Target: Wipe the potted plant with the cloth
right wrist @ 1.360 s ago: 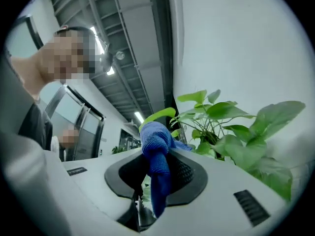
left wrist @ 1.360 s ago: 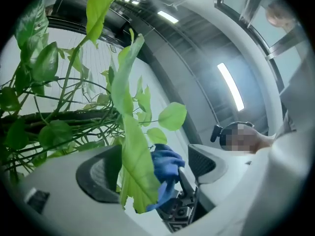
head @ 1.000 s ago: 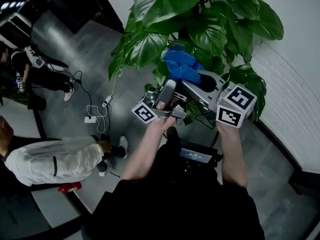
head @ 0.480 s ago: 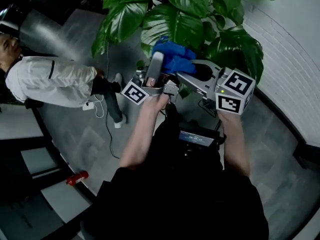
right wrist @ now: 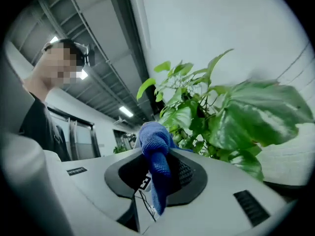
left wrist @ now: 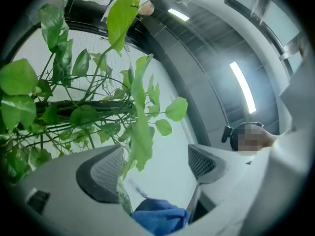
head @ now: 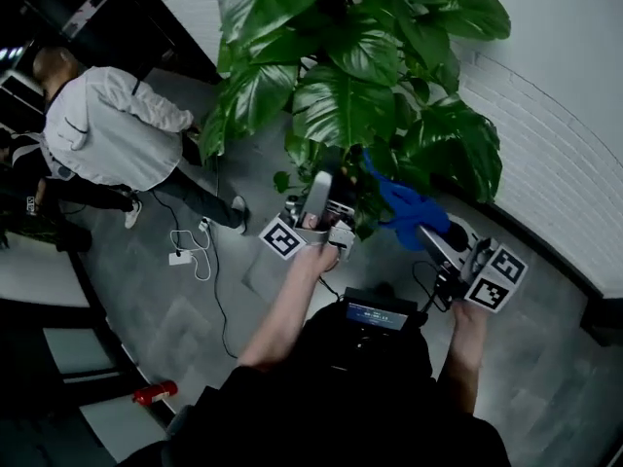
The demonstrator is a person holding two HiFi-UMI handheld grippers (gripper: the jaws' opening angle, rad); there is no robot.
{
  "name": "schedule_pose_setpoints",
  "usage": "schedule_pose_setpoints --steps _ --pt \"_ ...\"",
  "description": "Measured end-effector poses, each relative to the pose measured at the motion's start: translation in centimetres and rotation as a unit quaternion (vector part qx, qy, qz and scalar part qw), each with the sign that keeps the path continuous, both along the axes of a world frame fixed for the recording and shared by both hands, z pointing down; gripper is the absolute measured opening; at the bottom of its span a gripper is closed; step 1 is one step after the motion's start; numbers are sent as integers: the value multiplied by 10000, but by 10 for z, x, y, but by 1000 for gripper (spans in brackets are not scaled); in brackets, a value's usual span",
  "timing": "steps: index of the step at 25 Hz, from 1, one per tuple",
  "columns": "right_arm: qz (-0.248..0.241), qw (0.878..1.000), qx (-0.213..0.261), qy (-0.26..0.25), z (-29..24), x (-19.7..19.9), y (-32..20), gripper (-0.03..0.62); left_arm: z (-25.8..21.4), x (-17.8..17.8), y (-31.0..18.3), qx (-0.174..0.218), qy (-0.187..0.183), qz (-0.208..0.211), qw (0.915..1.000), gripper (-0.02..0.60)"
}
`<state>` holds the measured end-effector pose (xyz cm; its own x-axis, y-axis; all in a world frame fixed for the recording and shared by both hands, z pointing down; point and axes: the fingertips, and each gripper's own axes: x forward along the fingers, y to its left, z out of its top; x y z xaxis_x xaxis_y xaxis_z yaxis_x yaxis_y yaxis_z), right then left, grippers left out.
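A person in a pale grey jacket (head: 107,125) stands at far left on the grey floor (head: 185,309); the left claw (head: 323,181) points up under the broad-leaved green potted plant (head: 341,105), its 2 jaws apart, with a thin leaf (left wrist: 140,136) hanging between them; further right, the right claw (head: 435,233) is clamped on the blue microfibre cloth (head: 404,204), which bunches above its jaws just beside the lower leaves; a white brick wall (head: 565,115) stands at far right.

Leaves of the potted plant (head: 341,105) crowd ahead of my left gripper (left wrist: 155,166), one hanging between its parted jaws; the white wall (head: 565,115) hems my right.
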<state>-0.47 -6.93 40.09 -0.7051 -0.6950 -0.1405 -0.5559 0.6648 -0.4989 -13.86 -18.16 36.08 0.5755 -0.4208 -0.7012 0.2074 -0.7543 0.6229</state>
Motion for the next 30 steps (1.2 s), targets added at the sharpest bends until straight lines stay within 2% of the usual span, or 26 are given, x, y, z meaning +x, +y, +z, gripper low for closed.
schedule_pose_setpoints --steps 3,5,7,13,17,21,28,30 --pt "896 9955 -18 -312 -6 34 22 95 8 4 17 -125 100 367 9992 420" --pt "1280 9905 33 -494 -14 41 31 95 10 -5 26 -156 98 483 9987 420" --pt "1492 9869 98 -603 -23 39 44 95 15 -14 37 -190 95 590 9980 420" --pt "1778 9828 304 -406 -37 22 52 95 22 -43 49 -178 190 721 9971 391" --pt "1949 9788 473 -406 -47 45 45 95 23 -19 54 -197 112 976 9950 391" --pt "1839 9791 727 -471 -66 59 26 95 26 7 38 -370 61 1020 9941 399" --pt "1400 9831 1156 -236 -107 117 -20 95 81 98 -32 -1258 215 819 9884 410" --pt "1263 9838 1262 -179 -116 134 -33 95 96 120 -51 -1520 495 773 9841 413"
